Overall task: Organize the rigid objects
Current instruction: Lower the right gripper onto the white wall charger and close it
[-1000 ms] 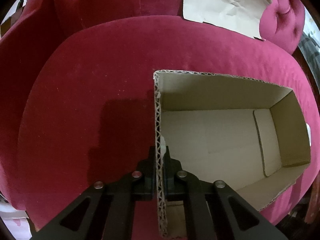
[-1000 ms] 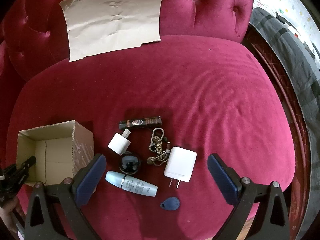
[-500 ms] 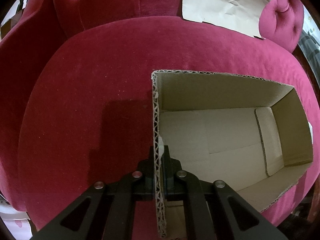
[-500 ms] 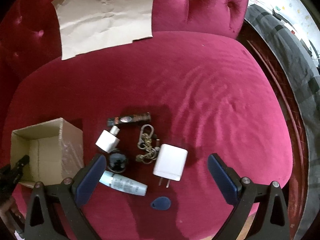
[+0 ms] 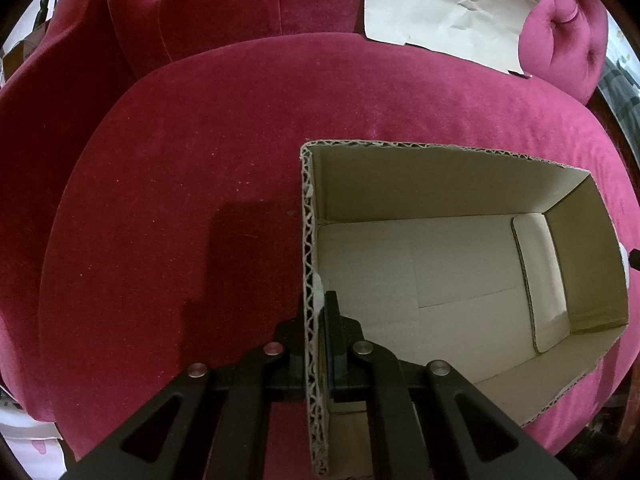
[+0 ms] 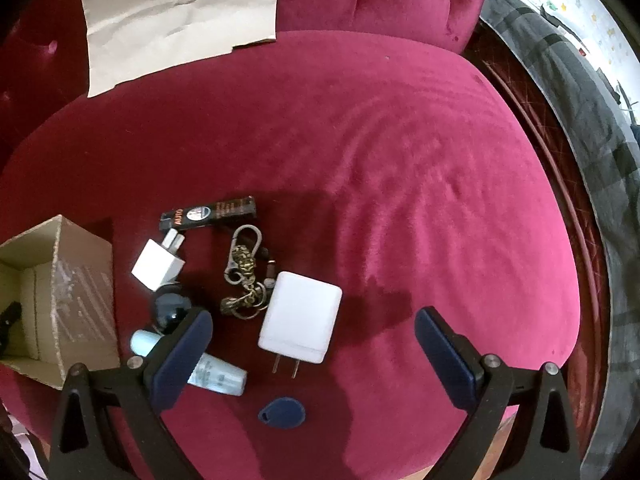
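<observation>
My left tool point(image 5: 316, 312) is pinching the near wall of the open brown cardboard box point(image 5: 440, 264) sitting on the red velvet seat cushion point(image 6: 400, 168); my right tool point(image 6: 312, 344) is hanging wide apart over the big white plug charger point(image 6: 300, 322), just beside the box.

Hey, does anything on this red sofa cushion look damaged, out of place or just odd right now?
The cardboard box has ragged, torn top edges with its flaps gone. A loose sheet of cardboard leans against the sofa back. Nothing is spilled.
</observation>
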`<state>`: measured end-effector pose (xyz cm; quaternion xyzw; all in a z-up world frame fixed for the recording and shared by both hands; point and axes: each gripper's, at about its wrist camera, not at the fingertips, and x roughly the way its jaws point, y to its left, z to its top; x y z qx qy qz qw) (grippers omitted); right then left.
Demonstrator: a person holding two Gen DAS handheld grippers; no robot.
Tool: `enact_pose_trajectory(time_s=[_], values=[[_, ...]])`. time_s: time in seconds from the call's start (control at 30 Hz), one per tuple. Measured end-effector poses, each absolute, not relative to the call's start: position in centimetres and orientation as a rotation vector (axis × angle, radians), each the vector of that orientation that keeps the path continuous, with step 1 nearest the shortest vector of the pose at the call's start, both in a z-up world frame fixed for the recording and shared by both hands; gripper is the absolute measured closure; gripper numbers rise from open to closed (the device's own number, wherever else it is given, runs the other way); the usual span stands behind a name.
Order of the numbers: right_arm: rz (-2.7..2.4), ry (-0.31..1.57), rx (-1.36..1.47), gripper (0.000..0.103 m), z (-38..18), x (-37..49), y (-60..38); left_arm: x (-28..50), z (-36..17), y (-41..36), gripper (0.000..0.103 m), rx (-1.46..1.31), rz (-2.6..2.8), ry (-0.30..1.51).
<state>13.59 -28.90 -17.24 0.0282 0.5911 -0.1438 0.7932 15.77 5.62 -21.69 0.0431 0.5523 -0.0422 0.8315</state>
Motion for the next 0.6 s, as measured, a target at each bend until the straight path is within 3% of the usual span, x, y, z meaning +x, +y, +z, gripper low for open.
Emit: enact_pose_trajectory(time_s=[0.27,0.37,0.53,0.6], values=[[-0.304,1.296,0.076,0.001,-19.4,14.2,-30.1,15.7,-21.8,5.8,0.098,0.087,-0.089,1.168],[-0.299,1.305,0.079,0.007,-20.0,14.2,-30.4,15.7,-21.8,5.7,0.098,0.090,-0.090,1.168],[-0.274,1.320,0.094,0.028,-21.0,14.6,-30.3,15.6,-21.8,5.7,0.098,0.090,-0.090,1.167],[-0.258,1.317,0.109,0.054,-21.1,14.6,-30.1,15.6,-21.8,5.7,0.098,0.092,-0.090,1.167]])
